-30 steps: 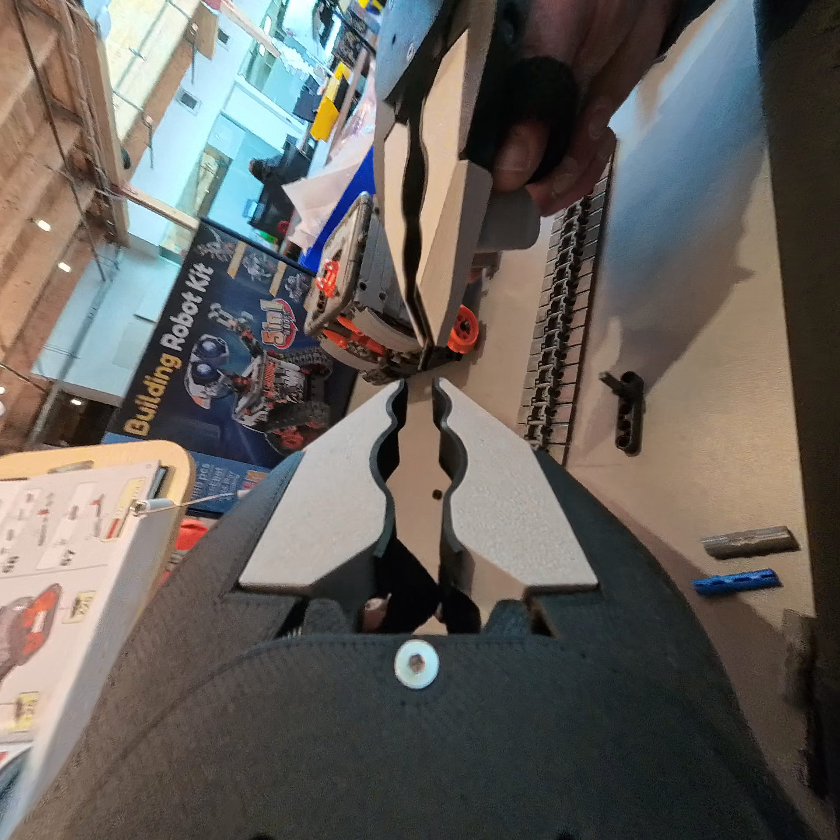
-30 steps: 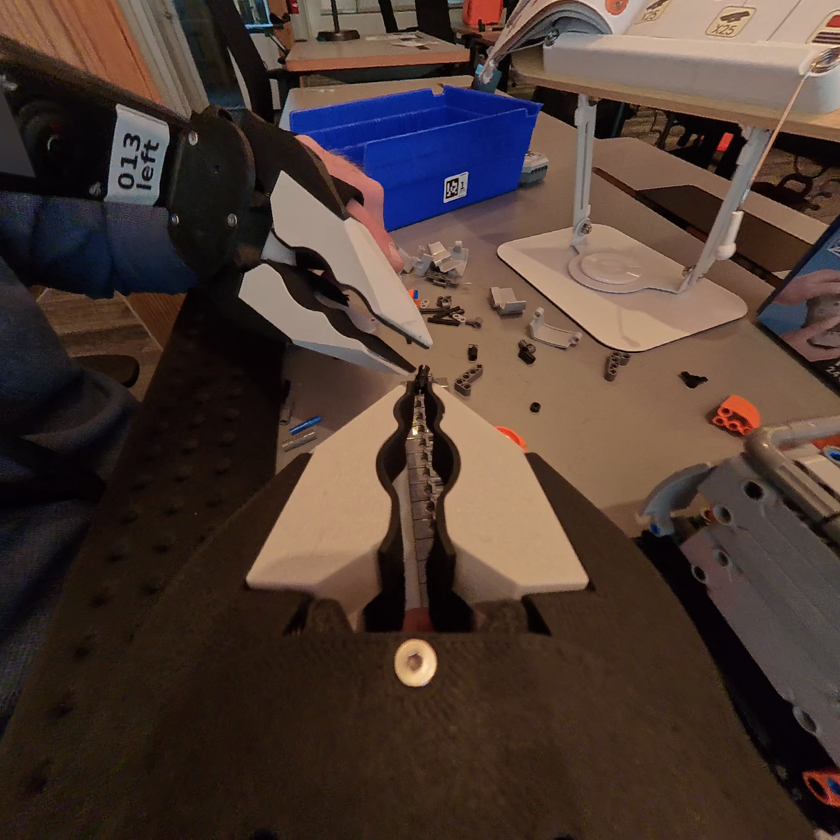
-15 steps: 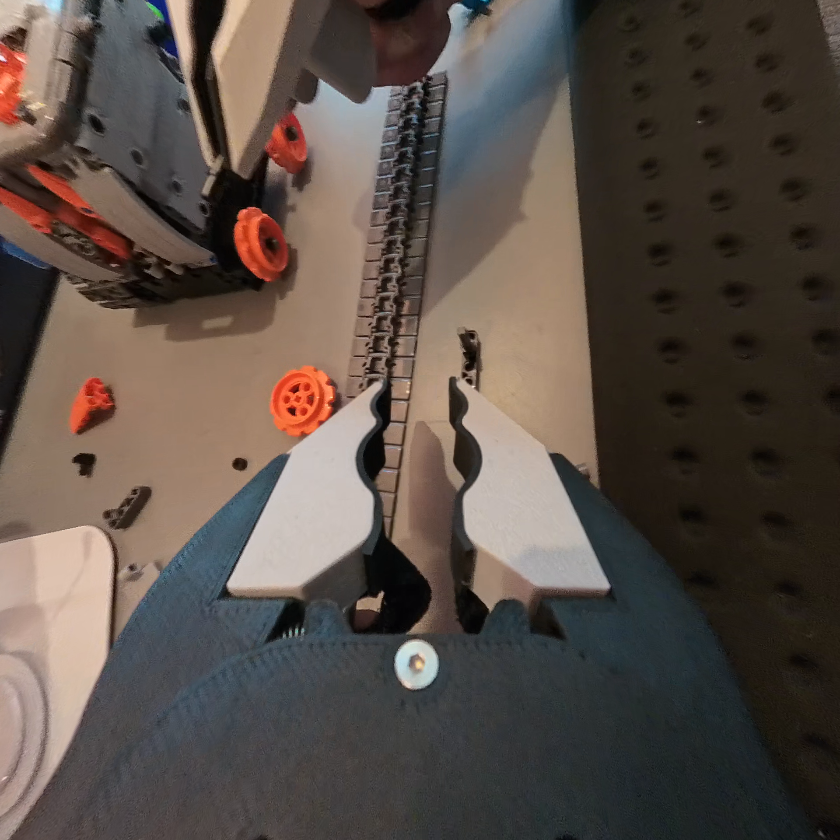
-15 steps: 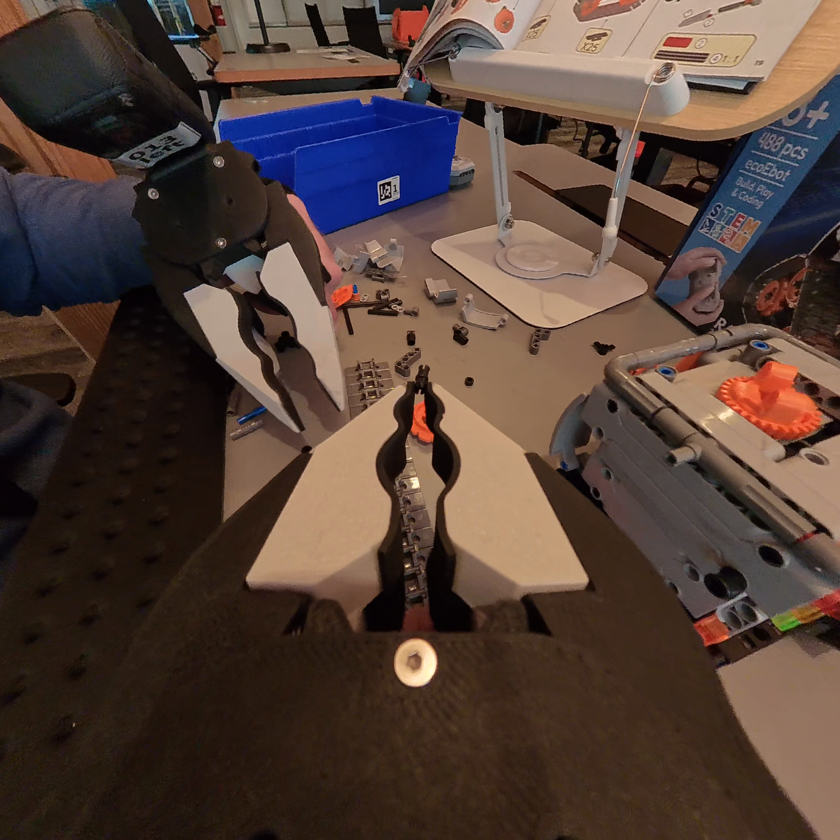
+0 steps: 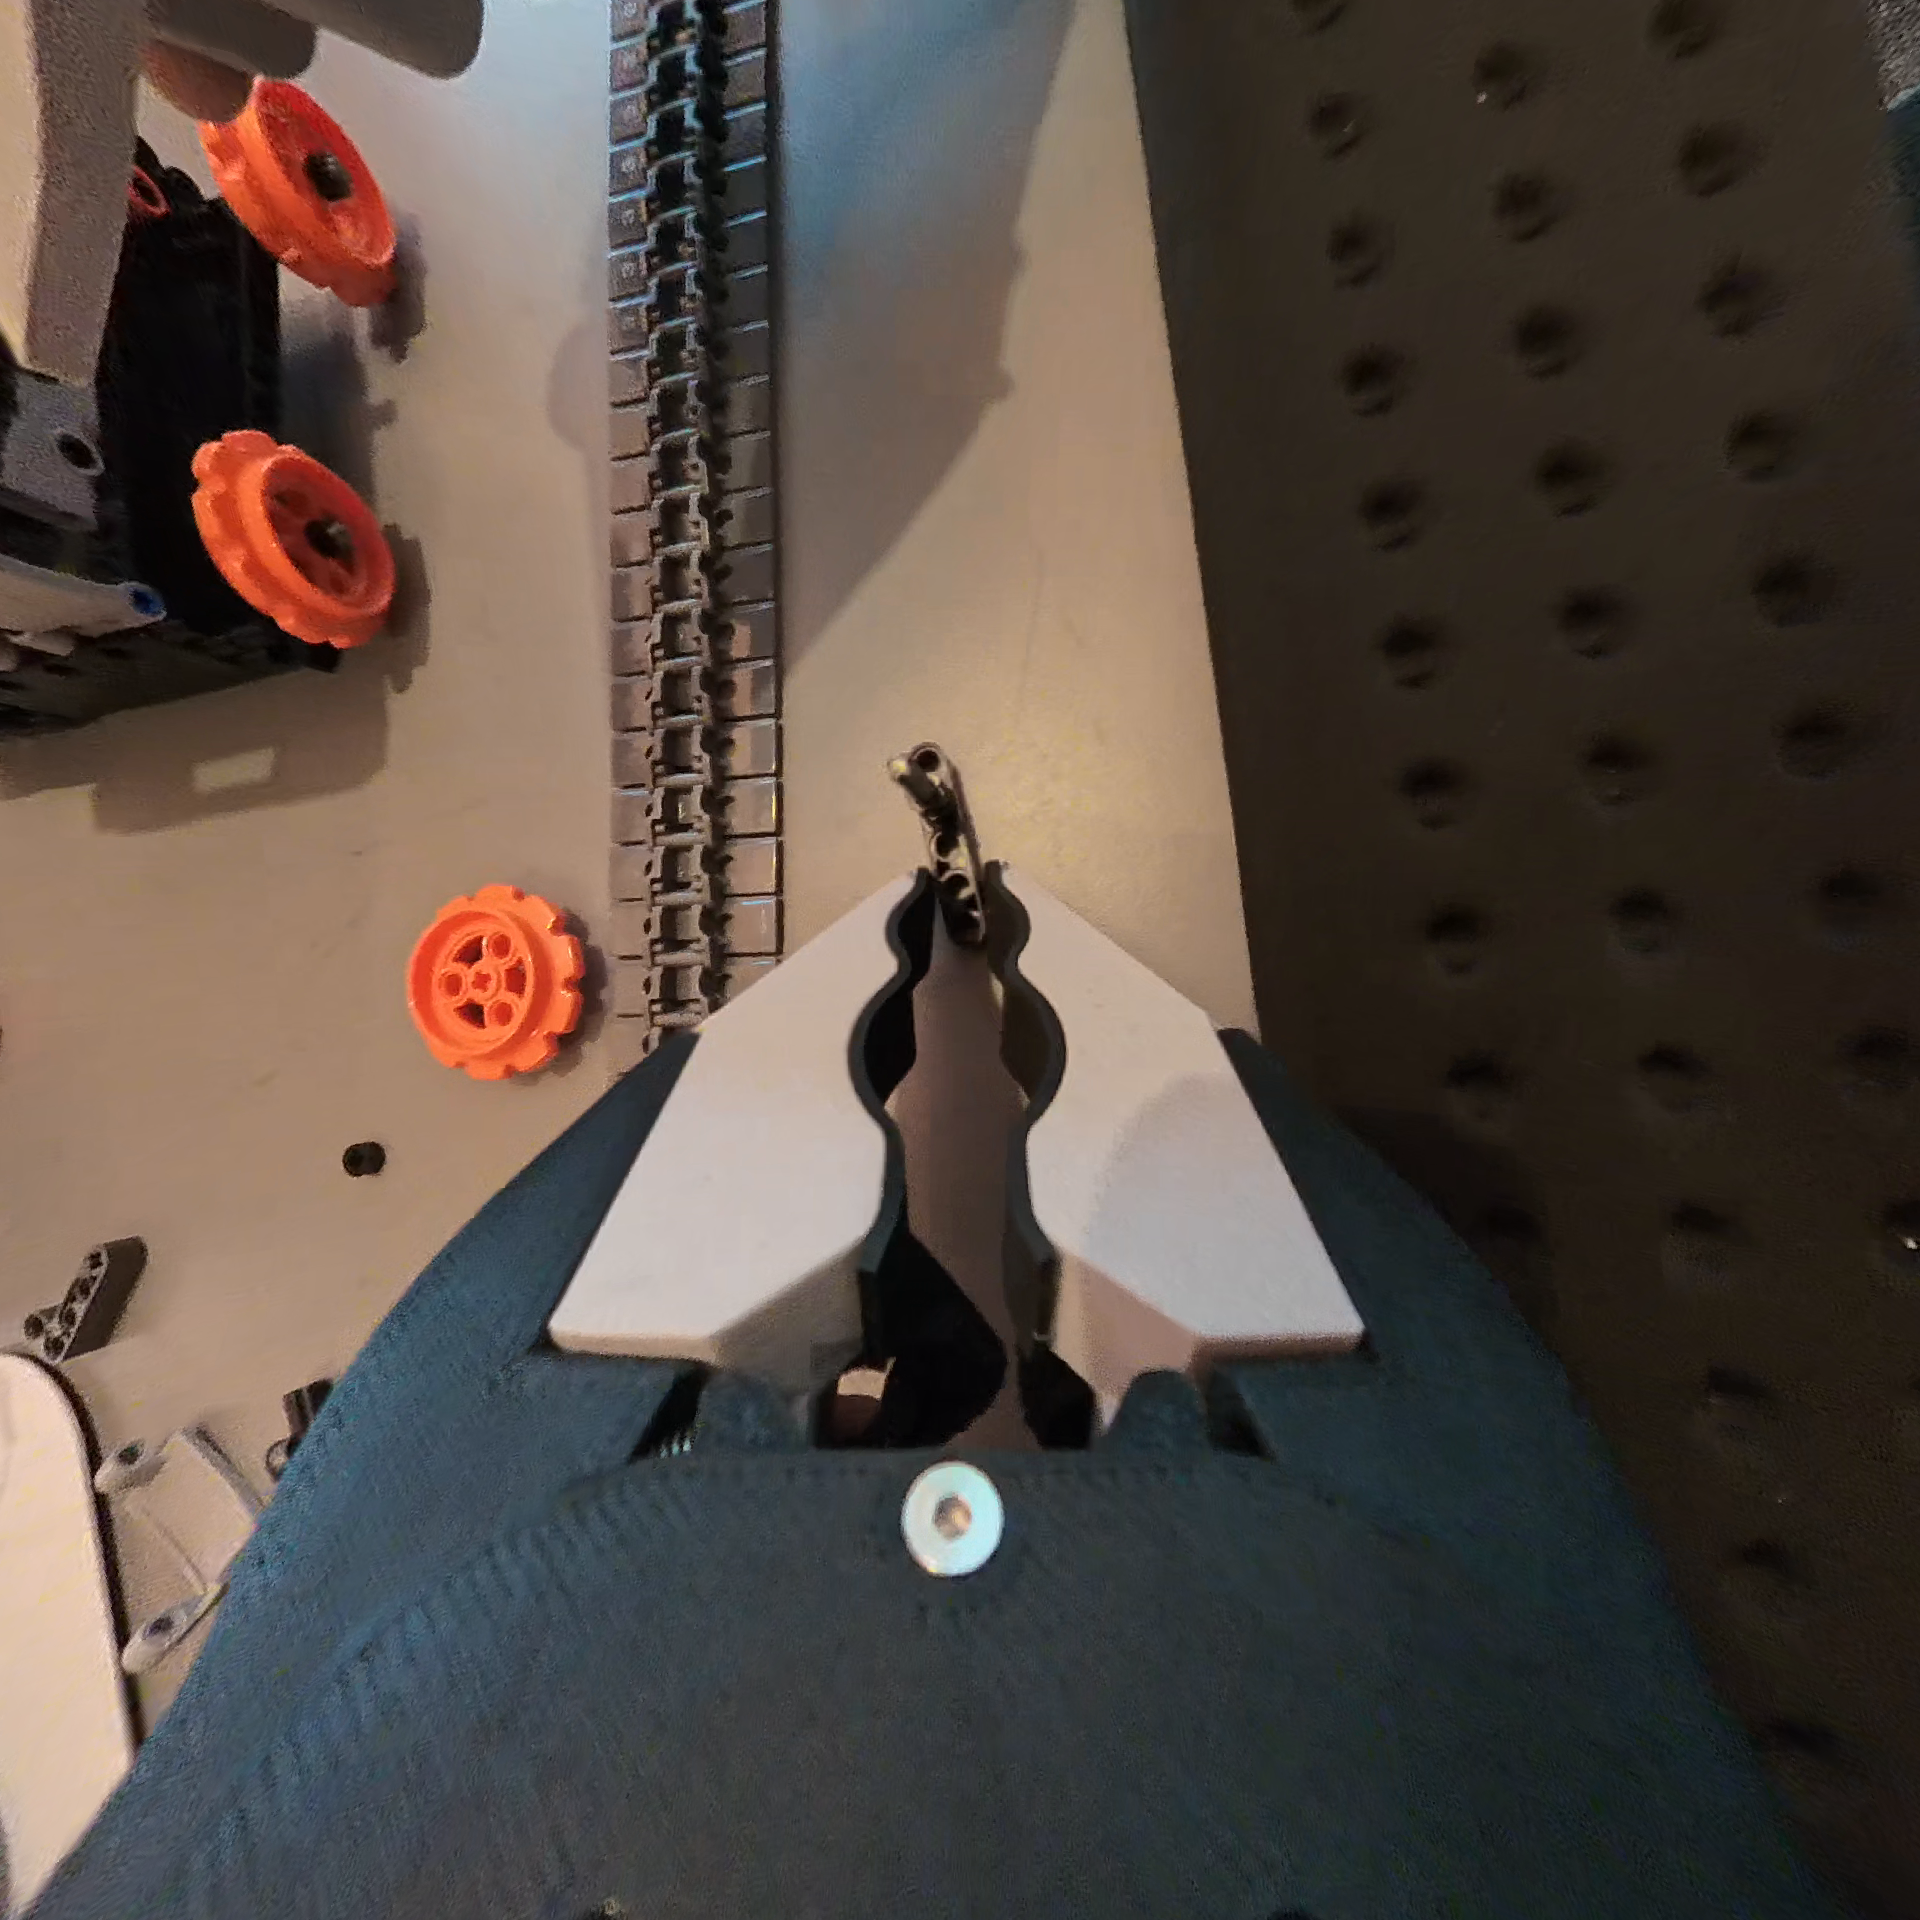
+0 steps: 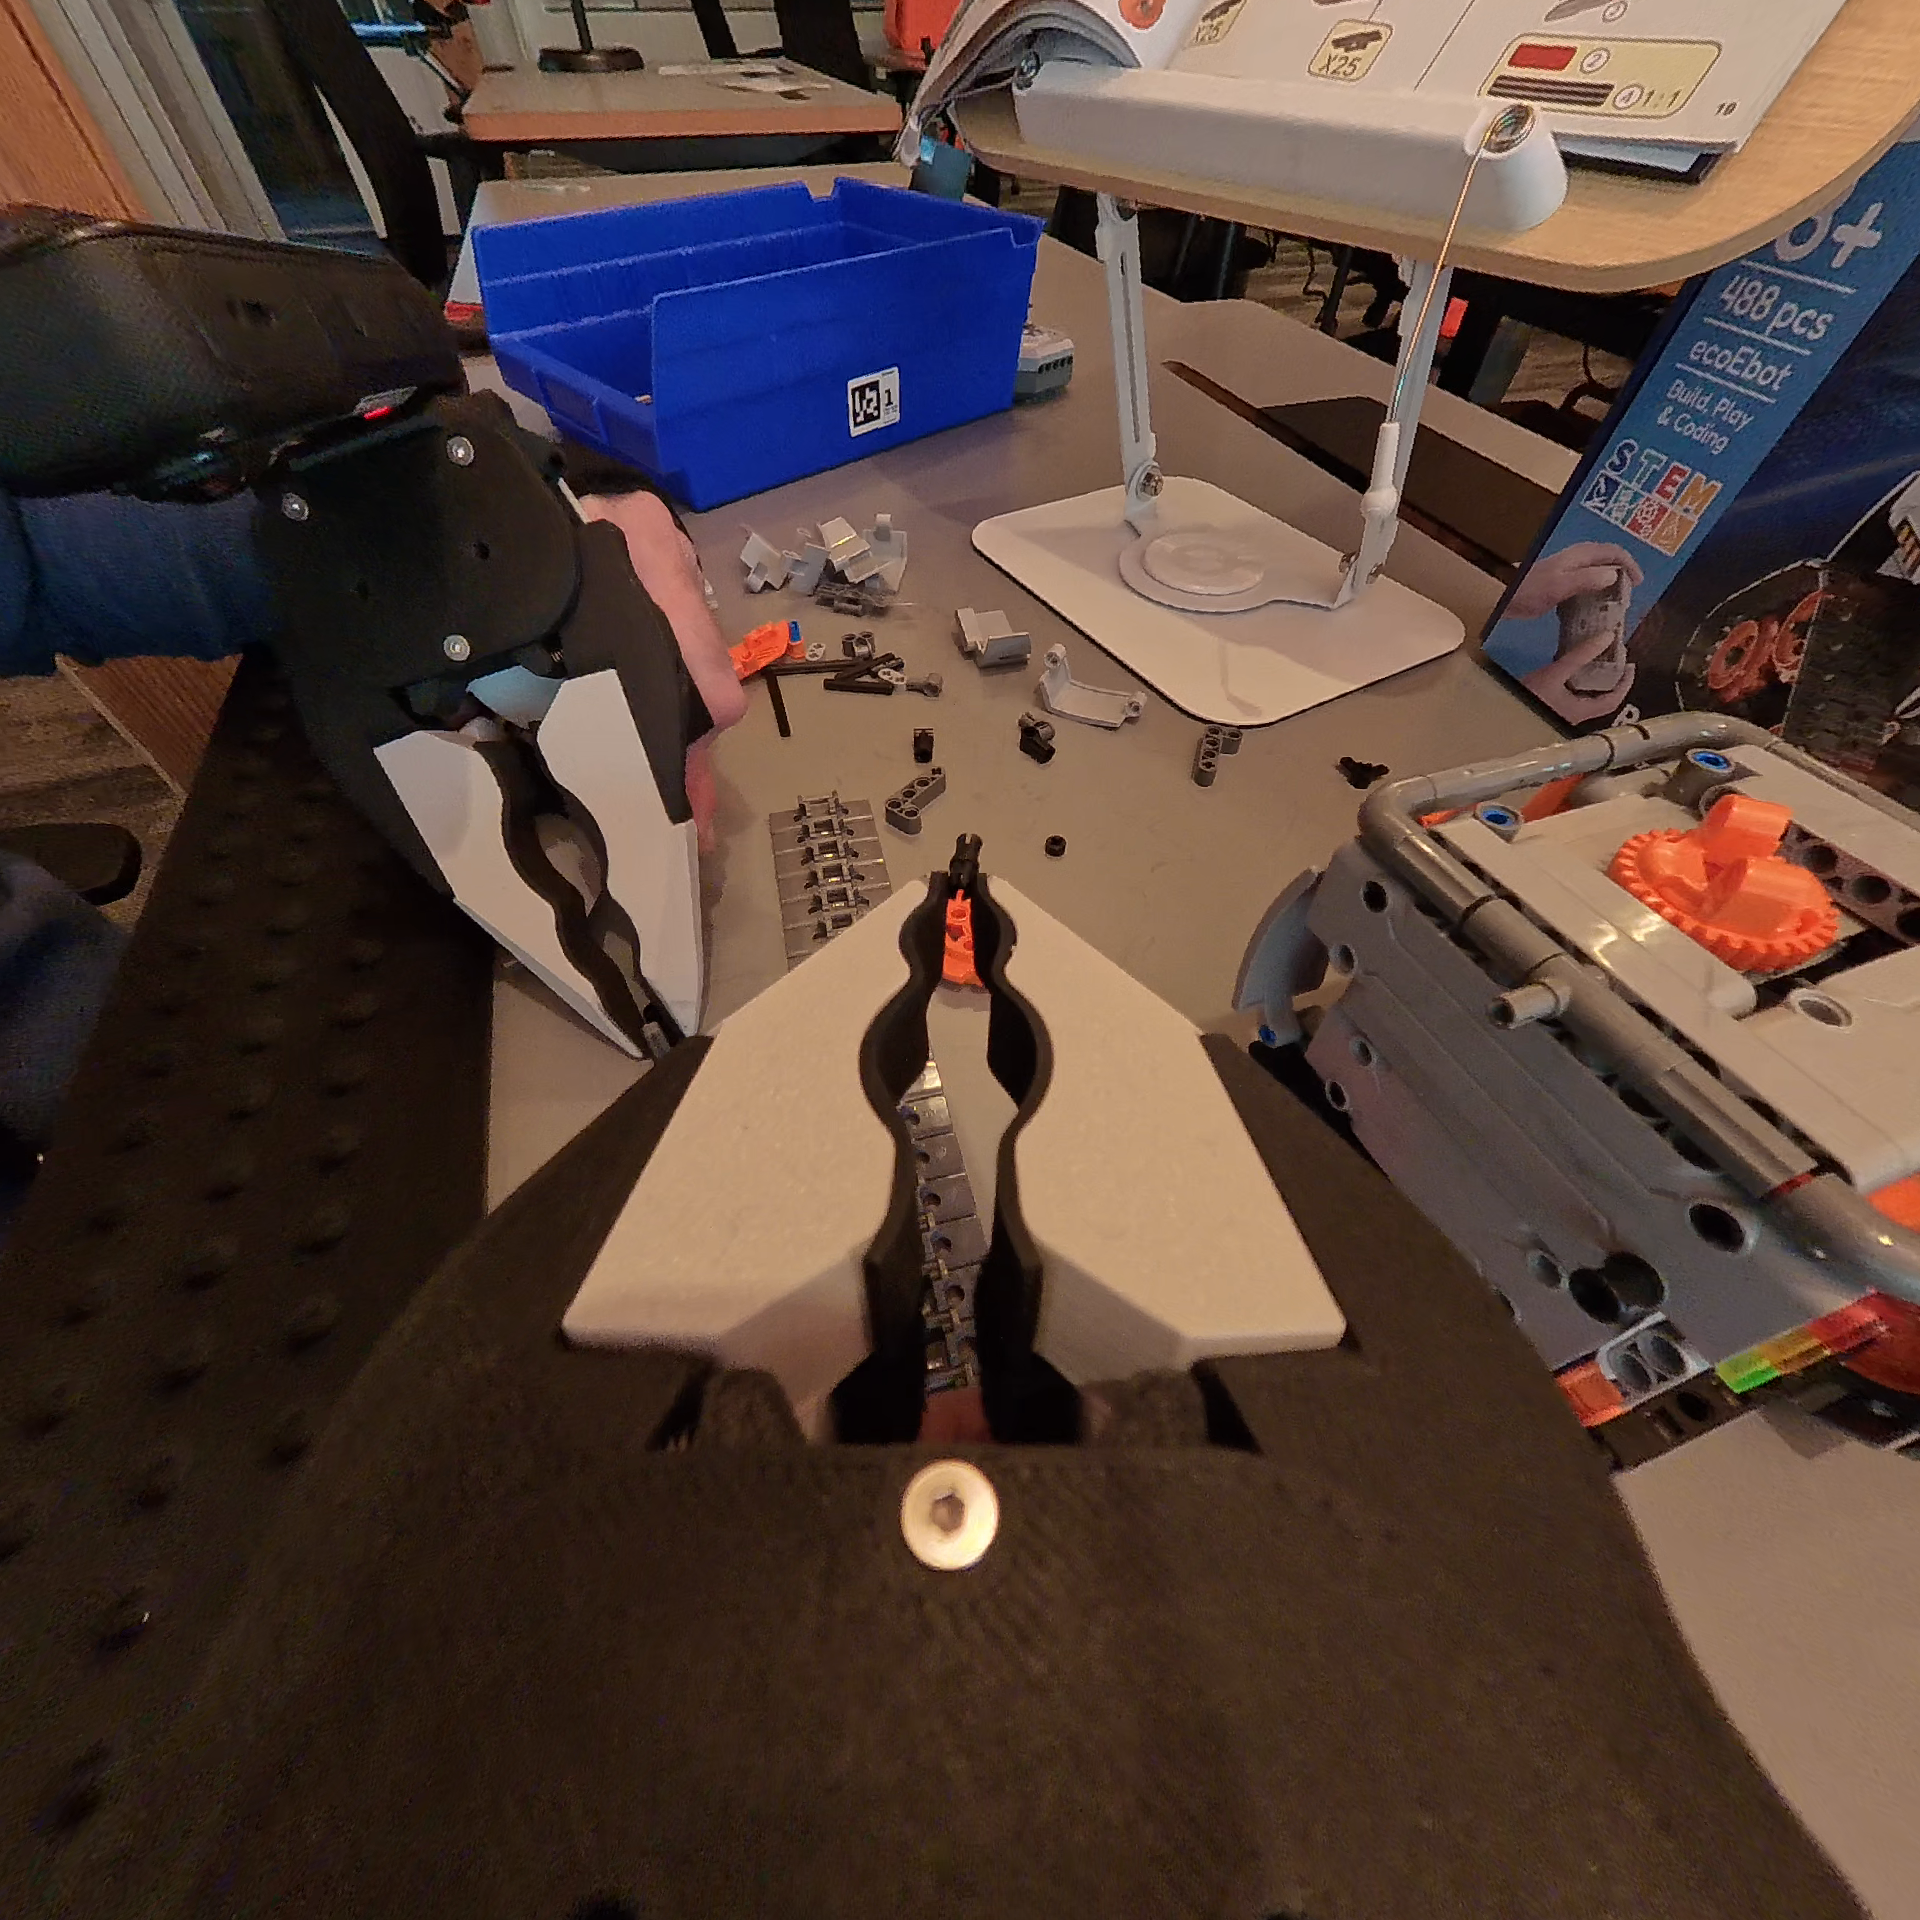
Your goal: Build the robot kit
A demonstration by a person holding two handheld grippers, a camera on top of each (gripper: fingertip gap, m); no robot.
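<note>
Left gripper: tips nearly together about a black beam lying on the table, beside the track; whether gripped, unclear. Right gripper: closed on a small black pin, held above the track near the grey model. Loose orange wheel close by.

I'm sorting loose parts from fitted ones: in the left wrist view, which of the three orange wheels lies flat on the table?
The lower orange wheel, beside the track strip; the other two are mounted on the model.
</note>
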